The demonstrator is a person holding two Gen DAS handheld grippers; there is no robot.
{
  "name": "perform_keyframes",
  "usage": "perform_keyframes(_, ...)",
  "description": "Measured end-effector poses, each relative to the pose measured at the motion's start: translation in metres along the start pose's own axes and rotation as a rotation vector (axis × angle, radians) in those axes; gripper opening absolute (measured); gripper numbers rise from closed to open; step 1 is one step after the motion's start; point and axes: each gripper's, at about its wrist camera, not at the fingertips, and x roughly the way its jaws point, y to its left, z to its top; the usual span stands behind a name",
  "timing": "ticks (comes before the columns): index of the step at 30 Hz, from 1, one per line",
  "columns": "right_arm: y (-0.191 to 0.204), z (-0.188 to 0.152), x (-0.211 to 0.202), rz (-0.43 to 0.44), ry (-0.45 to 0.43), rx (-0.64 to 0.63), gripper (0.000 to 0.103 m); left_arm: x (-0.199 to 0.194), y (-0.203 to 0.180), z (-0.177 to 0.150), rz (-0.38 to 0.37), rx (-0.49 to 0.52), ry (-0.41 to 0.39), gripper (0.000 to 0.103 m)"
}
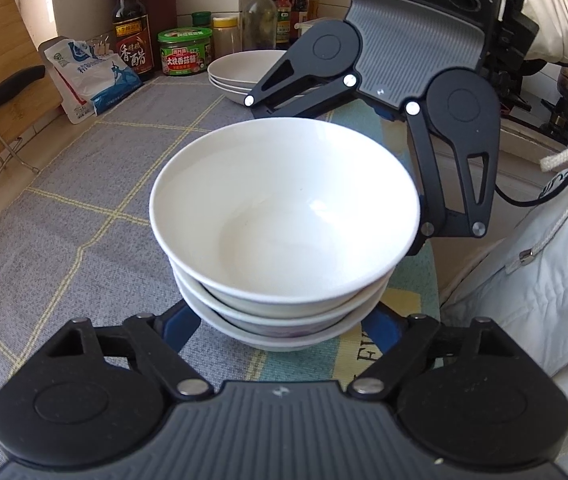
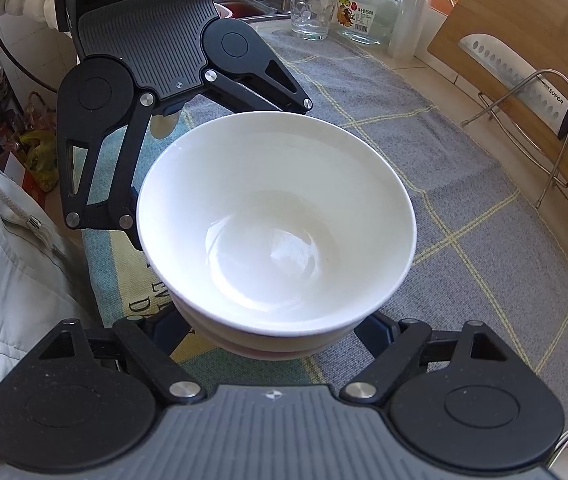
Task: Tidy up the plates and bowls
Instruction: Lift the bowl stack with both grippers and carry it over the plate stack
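Bowl stack (image 1: 284,240): three white bowls nested, sitting on the table (image 1: 83,208) on a grey checked cloth, near the front edge by the person's jacket (image 1: 524,300).
Left tongs (image 1: 284,322): blue fingers straddle the bottom of the stack, one each side. Contact hidden under the rims, so can't tell if they pinch or stand just clear.
Right tongs (image 2: 269,326): same story from the opposite side, fingers flank the stack base. Grip not visible, can't tell.
Plates (image 1: 239,70): separate pile of shallow ones at the back, near the jars, well apart from the bowls.
Risk 1: both tongs crowd one stack from opposite sides. Pull away unevenly and a finger prob clips a lower rim, dragging the stack toward the table edge.
Risk 2: only the bottom bowls are flanked. Lift from there with any tilt and the top bowl, sitting loose, could slide off.
Risk 3: glazed curved walls, slick. A weak pinch likely slips.
Risk 4: cloth underneath may bunch if the stack gets shoved, not lifted.
Facing: mouths open straight up.
Long axis: round bowls, no long side. Stack axis is vertical, approx upright, upper bowls looking a touch off-centre on the lowest one.
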Motion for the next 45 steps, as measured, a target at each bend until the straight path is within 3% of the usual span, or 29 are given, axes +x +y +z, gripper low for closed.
perform_keyframes(4, -0.002, -0.001, -0.002, 0.010, -0.009, 0.021, 0.090, 0.001, -0.002, 0.003, 0.007, 0.029, 0.010, 0.089)
perform_keyframes(9, -0.003, -0.001, -0.002, 0.009, -0.017, 0.028, 0.090, 0.003, 0.005, 0.001, -0.025, -0.005, 0.012, 0.087)
perform_keyframes(23, -0.007, -0.002, -0.011, 0.032, -0.030, 0.036, 0.089, 0.001, 0.000, 0.010, -0.018, -0.055, 0.020, 0.087)
perform_keyframes(34, -0.033, -0.012, -0.039, 0.041, -0.054, 0.012, 0.089, 0.001, -0.005, 0.049, 0.016, -0.076, 0.000, 0.087)
perform_keyframes(45, -0.075, -0.045, -0.071, 0.037, -0.064, -0.003, 0.089, 0.028, -0.010, 0.107, 0.039, -0.078, -0.010, 0.087)
